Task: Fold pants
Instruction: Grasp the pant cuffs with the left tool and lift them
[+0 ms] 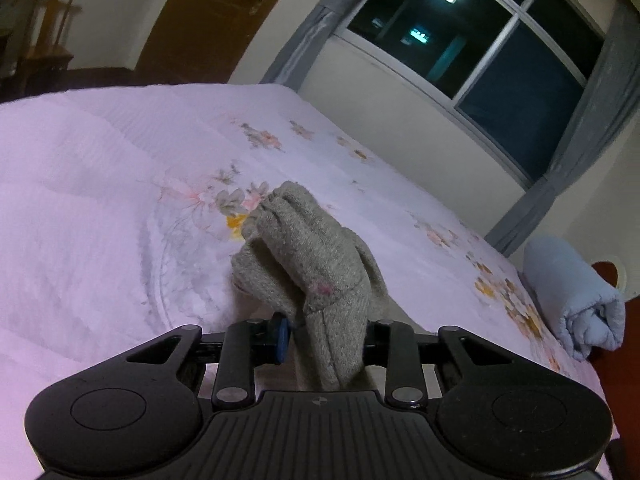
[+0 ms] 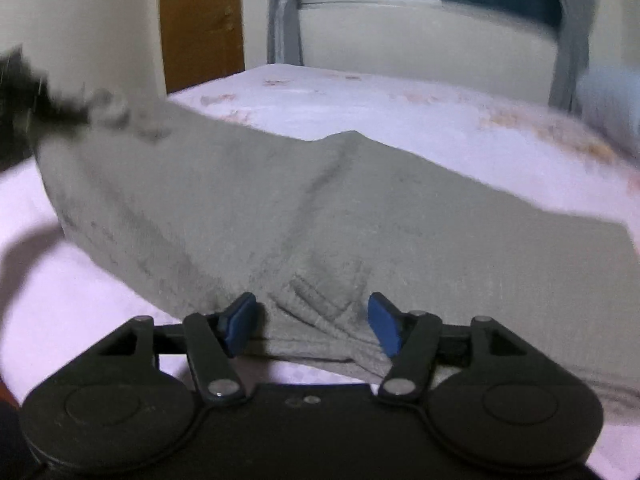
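A bedroom at night: a bed [image 1: 100, 184] under a pale lilac cover printed with flowers fills the room below a dark window [image 1: 472, 36] framed by grey curtains [image 1: 304, 36], with a brown door [image 2: 202, 24] in the far wall and a rolled light-blue blanket [image 1: 572, 300] at the bed's right edge. A wooden chair [image 1: 52, 24] stands in the far left corner. The grey knit pants [image 2: 320, 216] lie spread across the cover in the right wrist view, one end lifted clear of the bed at upper left. There the left gripper [image 1: 324, 340] has its fingers drawn in narrow and clamped on a bunched fold of the fabric, which stands up in a crumpled peak above the bed. The right gripper [image 2: 312, 322] sits low at the near hem, its blue-padded fingers [image 2: 384, 322] spread apart either side of a ridge of cloth, not pressing on it. The right wrist view is blurred.
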